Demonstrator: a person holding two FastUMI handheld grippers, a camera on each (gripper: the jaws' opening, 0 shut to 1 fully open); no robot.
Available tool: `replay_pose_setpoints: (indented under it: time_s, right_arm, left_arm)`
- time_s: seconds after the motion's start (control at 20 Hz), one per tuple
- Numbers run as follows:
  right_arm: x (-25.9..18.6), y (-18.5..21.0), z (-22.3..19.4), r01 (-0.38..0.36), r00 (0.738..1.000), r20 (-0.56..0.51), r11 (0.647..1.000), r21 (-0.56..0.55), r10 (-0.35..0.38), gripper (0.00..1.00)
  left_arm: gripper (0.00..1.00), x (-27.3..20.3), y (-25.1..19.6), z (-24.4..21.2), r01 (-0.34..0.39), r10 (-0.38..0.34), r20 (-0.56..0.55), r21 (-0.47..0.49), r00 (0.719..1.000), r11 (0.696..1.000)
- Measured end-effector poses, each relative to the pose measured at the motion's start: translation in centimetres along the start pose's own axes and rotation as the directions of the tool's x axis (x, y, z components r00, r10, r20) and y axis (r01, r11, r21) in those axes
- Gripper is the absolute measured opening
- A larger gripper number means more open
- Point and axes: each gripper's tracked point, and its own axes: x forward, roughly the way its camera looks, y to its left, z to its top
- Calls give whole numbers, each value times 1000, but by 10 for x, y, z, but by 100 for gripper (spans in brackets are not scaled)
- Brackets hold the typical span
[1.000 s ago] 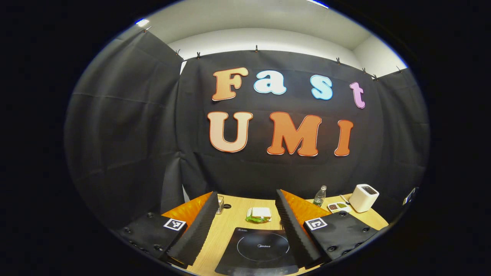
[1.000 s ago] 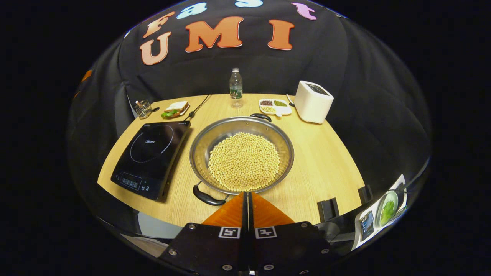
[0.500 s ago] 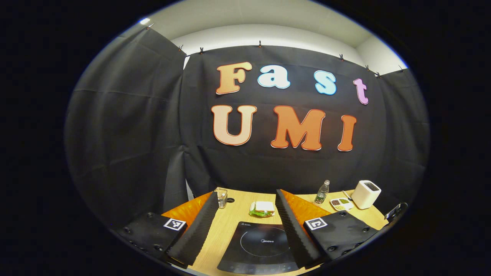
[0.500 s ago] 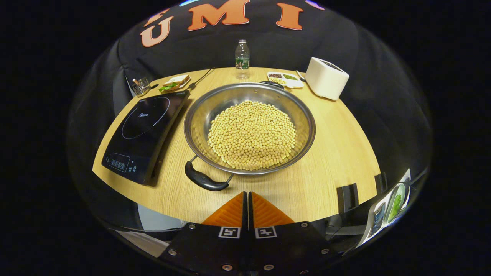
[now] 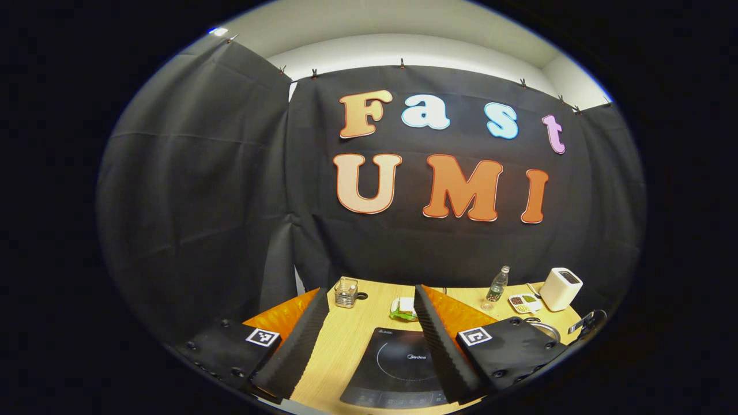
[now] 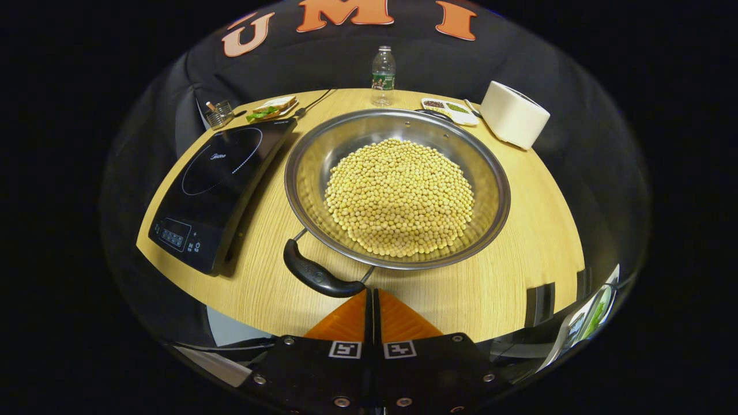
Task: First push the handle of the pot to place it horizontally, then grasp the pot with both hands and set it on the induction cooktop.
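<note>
Steel, wide and shallow, the pot [image 6: 398,184] sat on the wooden table [image 6: 507,288] just to the right of the cooktop [image 6: 222,190], heaped with pale beans [image 6: 400,196], and I judged it heavy, rigid and slick along the rim, with a loose load that would slide or spill if the pot tipped. Its two loop handles were the places to take hold: the near handle [image 6: 317,274] lay at about 7 o'clock on the rim, and the far one [image 6: 429,112] peeked over the rim near 1 o'clock, so the pair ran front to back rather than side to side, and the turn looked not yet made. The right gripper [image 6: 372,294] had its fingers pressed together, tips just beside the near handle's right end; whether they touched it I could not tell. In the left gripper view the left gripper [image 5: 369,331] hung above the table with its fingers spread wide, the cooktop between them, holding nothing. Toward 12 o'clock on the table stood a bottle [image 6: 383,75], with a white box [image 6: 513,121] near 2 o'clock and a sandwich [image 6: 271,107] near 10. Against the picture one second back, the right gripper had come much closer to the pot, which loomed larger, and the handle had drawn up to the fingertips; the left gripper had drifted a little, the cooktop sliding rightward between its fingers
</note>
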Motion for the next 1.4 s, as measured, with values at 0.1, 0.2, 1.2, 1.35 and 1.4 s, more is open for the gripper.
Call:
replay_pose_setpoints:
  time_s: [0.1,0.2,1.2,1.35,1.4]
  right_arm:
    - [1,10,-1,-23,1000,-5,1000,-9,23,0]
    - [2,18,0,-40,999,-9,999,-22,40,0]
    - [15,79,38,-164,986,-10,985,-56,164,0]
    - [17,86,44,-175,985,-6,982,-66,175,0]
    - [17,88,46,-178,984,-5,982,-67,178,0]
  left_arm:
    - [98,-1,6,-2,-15,15,-2,1,1000,1000]
    - [98,-2,13,-3,-28,28,-3,-3,1000,1000]
    - [98,-6,49,-9,-109,109,-2,-22,994,994]
    - [98,-7,51,-11,-117,117,-2,-23,993,993]
    - [98,-6,51,-11,-119,119,-2,-24,993,993]
